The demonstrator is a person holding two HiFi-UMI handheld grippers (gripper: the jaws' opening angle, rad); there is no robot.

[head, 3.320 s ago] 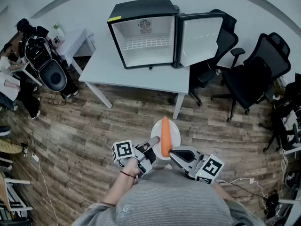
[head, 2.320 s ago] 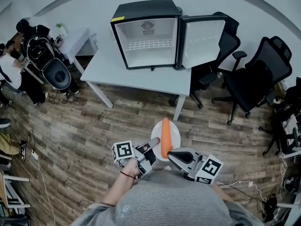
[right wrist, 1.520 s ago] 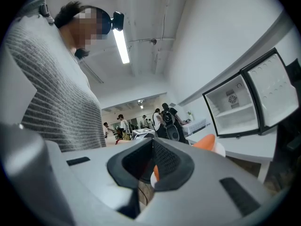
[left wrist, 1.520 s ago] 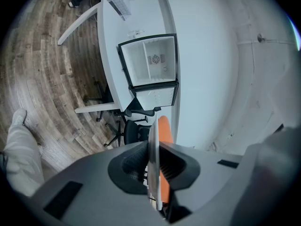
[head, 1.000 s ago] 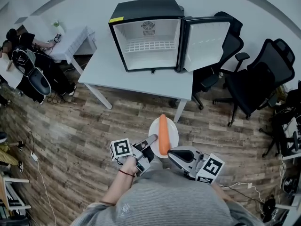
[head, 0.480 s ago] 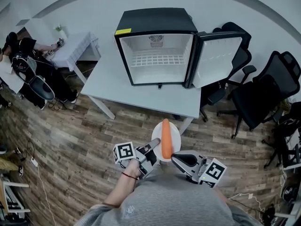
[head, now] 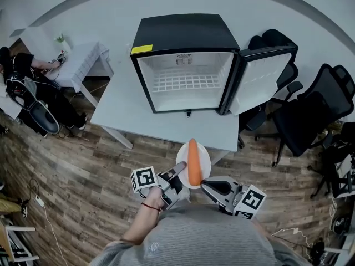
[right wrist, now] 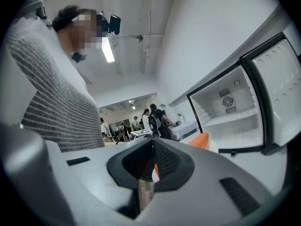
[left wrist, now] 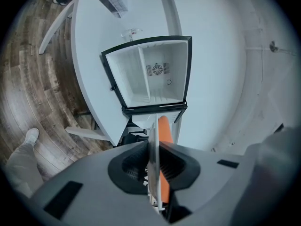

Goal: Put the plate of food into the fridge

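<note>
A white plate (head: 200,155) with a long orange carrot (head: 193,161) on it is held level in front of me, over the front edge of the white table (head: 133,112). My left gripper (head: 178,169) is shut on the plate's left rim; in the left gripper view the plate (left wrist: 153,160) stands edge-on between the pads, the carrot (left wrist: 164,133) beside it. My right gripper (head: 206,182) is shut on the near right rim, and a bit of plate and carrot (right wrist: 200,140) shows past its jaws. The black mini fridge (head: 183,35) stands on the table with its door (head: 260,79) swung open to the right.
Inside the fridge a white wire shelf (head: 186,82) crosses the white cavity. Black office chairs (head: 310,107) stand to the right of the table. At the left are a small cloth-covered table (head: 80,60) and seated people (head: 25,87). The floor is wood plank.
I have come nearer to the table: the fridge looks larger and closer, and the plate now reaches over the table's front edge. Both grippers keep the same hold.
</note>
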